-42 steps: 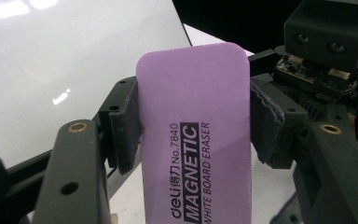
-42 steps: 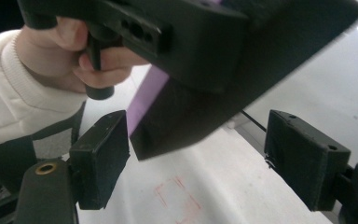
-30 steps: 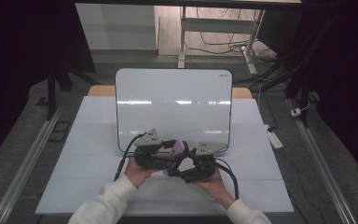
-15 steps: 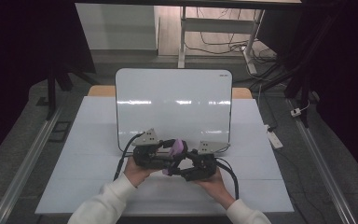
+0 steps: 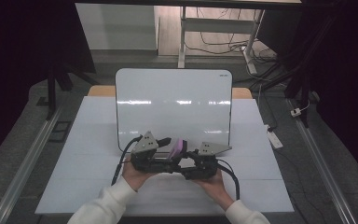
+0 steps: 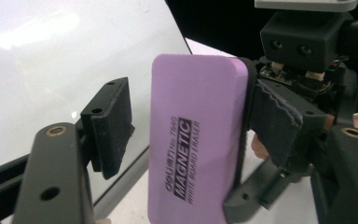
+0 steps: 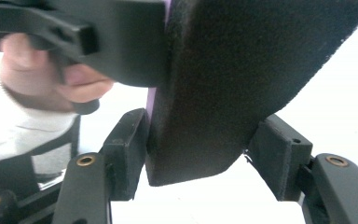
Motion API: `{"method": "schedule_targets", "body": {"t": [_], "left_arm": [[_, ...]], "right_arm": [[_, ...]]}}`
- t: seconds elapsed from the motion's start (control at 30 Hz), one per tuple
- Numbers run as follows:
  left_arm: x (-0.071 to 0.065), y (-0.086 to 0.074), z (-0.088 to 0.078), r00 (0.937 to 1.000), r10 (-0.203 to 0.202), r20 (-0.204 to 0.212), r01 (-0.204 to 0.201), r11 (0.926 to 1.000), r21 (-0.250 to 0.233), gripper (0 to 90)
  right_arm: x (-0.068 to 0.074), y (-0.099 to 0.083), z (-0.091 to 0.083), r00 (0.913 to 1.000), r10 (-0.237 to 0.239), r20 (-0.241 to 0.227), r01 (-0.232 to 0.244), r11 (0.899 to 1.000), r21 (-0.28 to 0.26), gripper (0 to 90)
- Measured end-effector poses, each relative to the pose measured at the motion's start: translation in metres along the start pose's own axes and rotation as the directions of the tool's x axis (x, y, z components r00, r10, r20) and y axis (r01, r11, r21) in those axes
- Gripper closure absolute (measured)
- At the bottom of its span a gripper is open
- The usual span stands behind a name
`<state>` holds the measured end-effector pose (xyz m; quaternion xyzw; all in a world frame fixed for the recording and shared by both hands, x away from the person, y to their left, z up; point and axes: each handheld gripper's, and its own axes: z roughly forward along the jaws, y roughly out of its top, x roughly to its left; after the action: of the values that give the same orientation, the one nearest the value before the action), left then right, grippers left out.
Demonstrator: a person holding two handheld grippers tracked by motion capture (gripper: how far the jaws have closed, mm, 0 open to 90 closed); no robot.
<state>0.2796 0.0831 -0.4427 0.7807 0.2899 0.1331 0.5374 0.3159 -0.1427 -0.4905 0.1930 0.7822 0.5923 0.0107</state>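
A purple magnetic whiteboard eraser (image 5: pixel 179 147) hangs on edge between my two grippers, just in front of the whiteboard (image 5: pixel 173 102). In the right gripper view its black felt face (image 7: pixel 223 84) sits between both pads, and my right gripper (image 7: pixel 204 147) is shut on its lower end. In the left gripper view the eraser's purple back (image 6: pixel 196 135) stands between the jaws of my left gripper (image 6: pixel 193 123). That gripper is open: its left pad (image 6: pixel 112 126) is clear of the eraser, while its right pad (image 6: pixel 275 121) lies against the felt. From above, the left gripper (image 5: pixel 171 150) and right gripper (image 5: pixel 182 161) meet tip to tip.
The whiteboard lies flat on the white table (image 5: pixel 88 140), taking up its far middle. A power strip (image 5: pixel 274 138) lies off the table's right edge. The person's hands and white sleeves come in over the front edge. The right gripper's body (image 6: pixel 307 42) looms close behind the eraser.
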Motion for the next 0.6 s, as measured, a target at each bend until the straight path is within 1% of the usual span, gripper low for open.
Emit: {"method": "schedule_targets", "body": {"t": [0.1, 0.17, 0.23, 0.3, 0.37, 0.43, 0.47, 0.5, 0.6], "left_arm": [[-0.007, 0.000, 0.000, 0.9988, 0.022, -0.044, -0.021, 0.9997, 0.011, 31.2], [-0.010, 0.001, 0.000, 0.9982, 0.025, -0.054, -0.025, 0.9997, 0.003, 33.2], [-0.013, 0.003, 0.002, 0.9975, 0.035, -0.062, -0.035, 0.9993, 0.015, 34.1], [-0.015, 0.003, 0.006, 0.9959, 0.037, -0.082, -0.035, 0.9991, 0.026, 37.5], [-0.015, 0.003, 0.009, 0.9953, 0.033, -0.092, -0.030, 0.9988, 0.039, 39.3], [-0.015, 0.002, 0.012, 0.9944, 0.021, -0.103, -0.017, 0.9989, 0.043, 43.1], [-0.015, 0.002, 0.013, 0.9949, 0.014, -0.100, -0.010, 0.9990, 0.043, 43.5], [-0.016, 0.002, 0.013, 0.9947, 0.016, -0.102, -0.011, 0.9989, 0.047, 45.1], [-0.019, 0.002, 0.016, 0.9914, 0.032, -0.127, -0.025, 0.9983, 0.053, 49.9]], "right_arm": [[0.002, 0.000, -0.001, 0.9992, -0.017, 0.036, 0.017, 1.000, 0.006, 39.5], [0.002, 0.000, -0.001, 0.9973, -0.028, 0.067, 0.027, 1.000, 0.011, 39.6], [0.003, 0.000, 0.000, 0.9934, -0.035, 0.109, 0.032, 0.999, 0.026, 39.7], [0.004, -0.001, 0.000, 0.9906, -0.039, 0.131, 0.036, 0.999, 0.031, 39.7], [0.006, -0.002, 0.001, 0.9870, -0.049, 0.153, 0.044, 0.998, 0.037, 39.8], [0.008, -0.001, 0.001, 0.9819, -0.056, 0.181, 0.050, 0.998, 0.036, 39.8], [0.010, -0.001, 0.002, 0.9787, -0.057, 0.197, 0.051, 0.998, 0.031, 39.8], [0.011, -0.001, 0.002, 0.9748, -0.057, 0.215, 0.052, 0.998, 0.030, 39.8], [0.014, -0.002, 0.003, 0.9630, -0.062, 0.262, 0.056, 0.998, 0.031, 39.8]]}}
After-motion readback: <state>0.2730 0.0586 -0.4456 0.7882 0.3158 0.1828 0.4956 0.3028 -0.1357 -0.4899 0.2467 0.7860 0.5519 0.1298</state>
